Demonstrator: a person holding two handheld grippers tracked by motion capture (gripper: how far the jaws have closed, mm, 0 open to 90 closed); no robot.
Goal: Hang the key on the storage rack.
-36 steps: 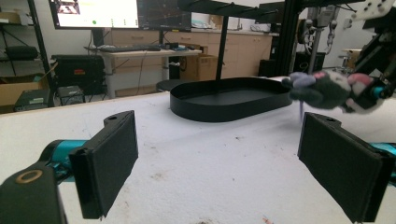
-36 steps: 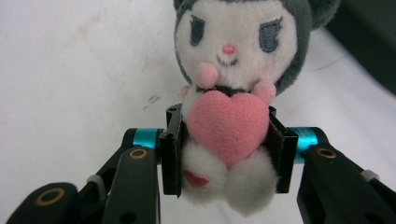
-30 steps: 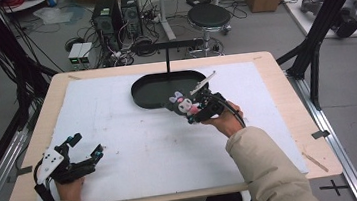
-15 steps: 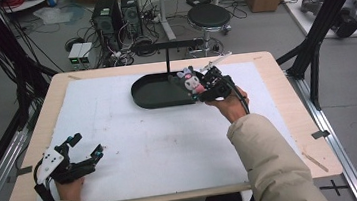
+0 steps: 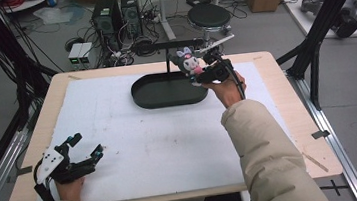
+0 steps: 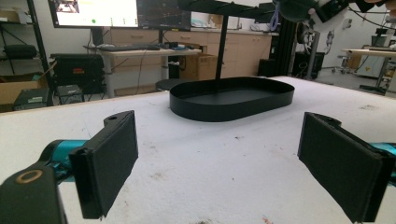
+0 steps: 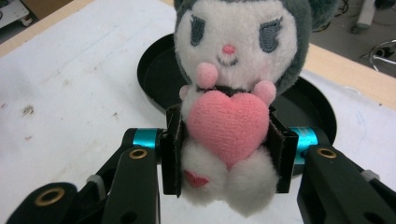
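A small plush toy (image 5: 189,64) with a grey hood, white face and pink heart (image 7: 228,122) is clamped at its body between the jaws of my right gripper (image 5: 202,72). It hangs in the air over the right end of a black oval tray (image 5: 166,97), close to the horizontal bar of a black stand (image 5: 167,47) rising from the tray. My left gripper (image 5: 80,150) rests open on the white mat near the front left corner, with nothing between its pads (image 6: 110,158). The tray (image 6: 233,99) lies well ahead of it.
A white mat (image 5: 161,142) covers most of the wooden table (image 5: 300,133). Beyond the far edge are computer towers (image 5: 114,14), a round stool (image 5: 208,14) and cables on the floor. Black frame posts (image 5: 319,25) stand at the right.
My right gripper has carried the plush toy away from me and upward, from over the tray's right rim toward the stand's bar. The left gripper has stayed still.
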